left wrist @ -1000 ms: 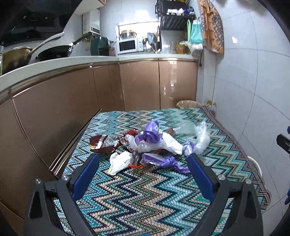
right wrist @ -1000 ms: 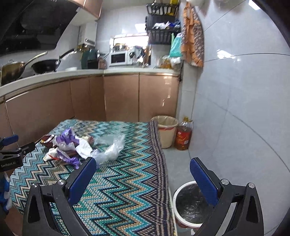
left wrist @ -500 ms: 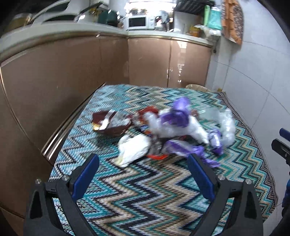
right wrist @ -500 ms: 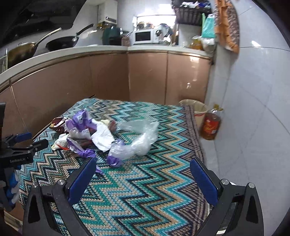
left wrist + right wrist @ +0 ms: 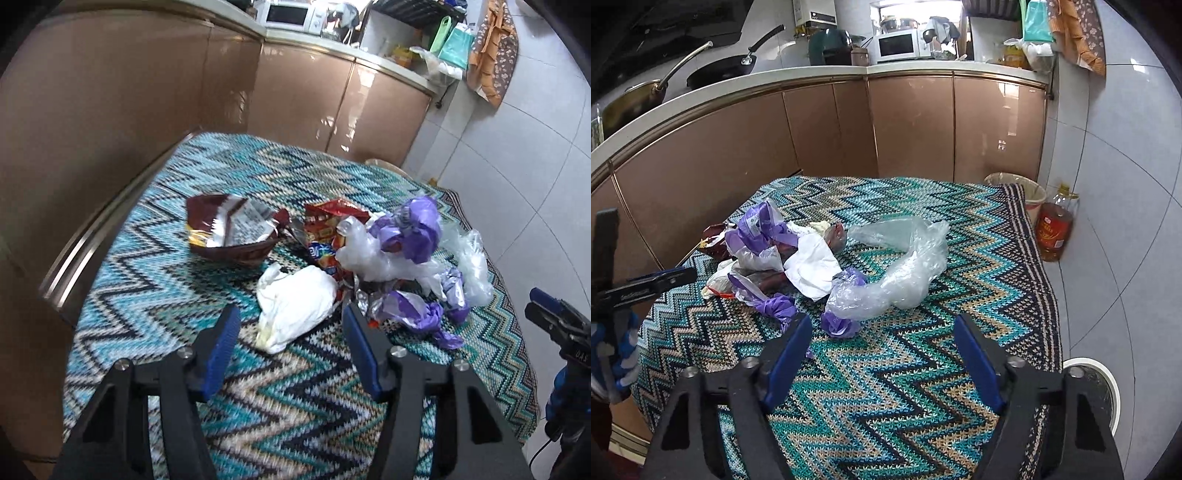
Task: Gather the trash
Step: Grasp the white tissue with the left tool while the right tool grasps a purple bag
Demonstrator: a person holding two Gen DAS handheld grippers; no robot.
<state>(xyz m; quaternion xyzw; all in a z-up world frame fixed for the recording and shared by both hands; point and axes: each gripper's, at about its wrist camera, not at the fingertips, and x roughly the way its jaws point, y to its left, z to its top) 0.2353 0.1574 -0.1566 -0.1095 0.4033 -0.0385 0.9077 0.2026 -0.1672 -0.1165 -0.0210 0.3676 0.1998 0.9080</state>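
Covered by a zigzag knitted cloth (image 5: 923,369) in teal, blue, black and tan, draped over the edges. Strewn across the far half: a torn dark-red snack bag (image 5: 229,232), a red wrapper (image 5: 325,229), crumpled white paper (image 5: 295,306), purple plastic bags (image 5: 410,229), a clear plastic bag (image 5: 905,273). Heaped close, many touching; near half bare.

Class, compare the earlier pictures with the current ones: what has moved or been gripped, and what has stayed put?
Both grippers came nearer the trash pile; the left gripper now frames the white wrapper, the right gripper nears the purple scrap. Both jaws are closing, holding nothing. The trash itself lies unmoved on the zigzag cloth.
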